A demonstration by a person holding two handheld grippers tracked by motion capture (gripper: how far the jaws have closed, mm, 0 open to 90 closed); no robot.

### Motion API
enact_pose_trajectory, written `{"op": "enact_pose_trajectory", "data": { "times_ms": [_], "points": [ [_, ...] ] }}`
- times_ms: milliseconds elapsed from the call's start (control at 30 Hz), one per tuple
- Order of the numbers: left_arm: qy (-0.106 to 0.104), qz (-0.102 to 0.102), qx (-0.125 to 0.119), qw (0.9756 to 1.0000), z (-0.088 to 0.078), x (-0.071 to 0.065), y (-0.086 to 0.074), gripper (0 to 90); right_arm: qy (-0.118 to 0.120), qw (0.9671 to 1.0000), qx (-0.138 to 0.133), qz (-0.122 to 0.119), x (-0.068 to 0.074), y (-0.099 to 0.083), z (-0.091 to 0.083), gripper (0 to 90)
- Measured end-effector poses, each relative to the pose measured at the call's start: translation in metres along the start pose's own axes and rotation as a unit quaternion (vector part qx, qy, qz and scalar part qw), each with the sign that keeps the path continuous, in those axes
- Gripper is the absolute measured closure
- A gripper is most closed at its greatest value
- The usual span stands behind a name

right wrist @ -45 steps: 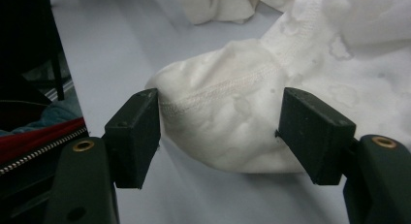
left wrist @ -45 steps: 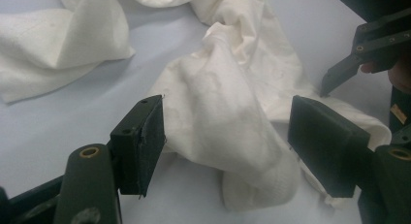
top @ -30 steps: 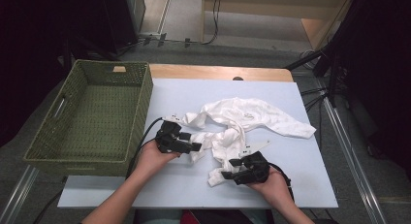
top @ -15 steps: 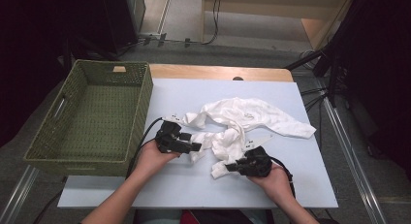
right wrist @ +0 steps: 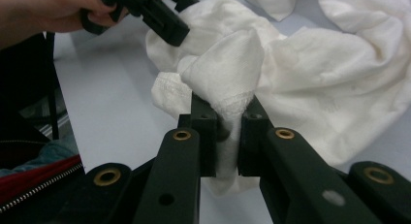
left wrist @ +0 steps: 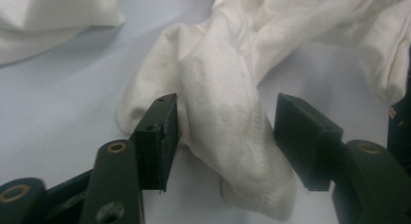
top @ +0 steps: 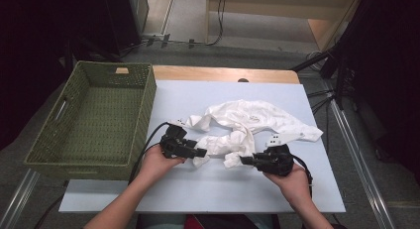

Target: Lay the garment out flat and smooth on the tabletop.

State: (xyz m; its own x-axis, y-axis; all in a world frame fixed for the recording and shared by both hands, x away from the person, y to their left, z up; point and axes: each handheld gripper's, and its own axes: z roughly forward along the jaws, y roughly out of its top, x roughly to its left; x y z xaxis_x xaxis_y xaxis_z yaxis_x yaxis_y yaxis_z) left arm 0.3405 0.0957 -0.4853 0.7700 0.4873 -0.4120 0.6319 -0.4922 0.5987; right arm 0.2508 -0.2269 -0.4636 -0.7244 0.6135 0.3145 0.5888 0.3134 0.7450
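A crumpled white garment (top: pixel 252 120) lies on the pale blue table top (top: pixel 198 189). My left gripper (top: pixel 204 152) rests at the garment's left end. In the left gripper view its jaws (left wrist: pixel 228 132) stand on either side of a thick fold of the cloth (left wrist: pixel 218 88); they have just been closing, and the fold between them is not squeezed. My right gripper (top: pixel 243 160) is at the garment's near edge, its jaws having just closed. In the right gripper view it (right wrist: pixel 228 112) is shut on a hemmed corner of the cloth (right wrist: pixel 315 69) and lifts it slightly.
A large green woven basket (top: pixel 148 95) stands empty on the left, its right wall close to my left hand. A wooden strip (top: pixel 223 74) runs along the table's far edge. Metal rails and cables lie beyond the right side.
My right gripper has shut on the garment's near corner and has risen a little with it. The left jaws have narrowed around the fold; that hand stayed put.
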Motion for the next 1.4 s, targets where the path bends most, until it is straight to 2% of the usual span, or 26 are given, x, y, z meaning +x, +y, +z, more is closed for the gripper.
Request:
{"op": "enact_pose_trajectory", "data": {
  "times_ms": [67, 233, 333, 367, 533, 633, 733, 1067, 1400],
  "points": [
    [-0.004, -0.005, 0.007, 1.0, 0.001, -0.001, -0.001, 49.3, -0.001, 1.0, -0.005, 0.002, -0.001, 0.001, -0.003, 79.0],
    [-0.004, 0.003, 0.015, 0.9999, 0.002, -0.005, -0.001, 70.8, -0.005, 0.9998, -0.02, 0.007, -0.003, 0.004, -0.011, 79.1],
    [-0.029, -0.01, 0.015, 0.9994, 0.001, -0.007, 0.0, 78.0, -0.01, 0.9995, -0.03, 0.009, -0.004, 0.005, -0.016, 79.0],
    [-0.032, -0.006, 0.014, 0.9994, 0.0, -0.01, 0.001, 79.1, -0.012, 0.9994, -0.033, 0.008, -0.004, 0.006, -0.018, 79.0],
    [-0.057, 0.019, 0.013, 0.9981, 0.001, -0.03, 0.005, 79.9, -0.018, 0.9985, -0.05, 0.01, -0.006, 0.008, -0.028, 79.0],
    [-0.065, 0.041, 0.018, 0.9969, 0.005, -0.043, 0.005, 79.9, -0.023, 0.9976, -0.064, 0.012, -0.006, 0.012, -0.034, 79.0],
    [-0.072, 0.056, 0.013, 0.9958, 0.009, -0.056, 0.005, 79.8, -0.026, 0.997, -0.072, 0.009, -0.005, 0.017, -0.036, 79.0],
    [-0.078, 0.081, -0.003, 0.9936, 0.016, -0.079, 0.003, 79.7, -0.029, 0.9962, -0.082, -0.005, -0.001, 0.033, -0.036, 78.9],
    [-0.085, 0.097, -0.006, 0.9916, 0.023, -0.092, 0.002, 79.6, -0.02, 0.997, -0.074, -0.008, 0.0, 0.046, -0.023, 78.7]
  ]
}}
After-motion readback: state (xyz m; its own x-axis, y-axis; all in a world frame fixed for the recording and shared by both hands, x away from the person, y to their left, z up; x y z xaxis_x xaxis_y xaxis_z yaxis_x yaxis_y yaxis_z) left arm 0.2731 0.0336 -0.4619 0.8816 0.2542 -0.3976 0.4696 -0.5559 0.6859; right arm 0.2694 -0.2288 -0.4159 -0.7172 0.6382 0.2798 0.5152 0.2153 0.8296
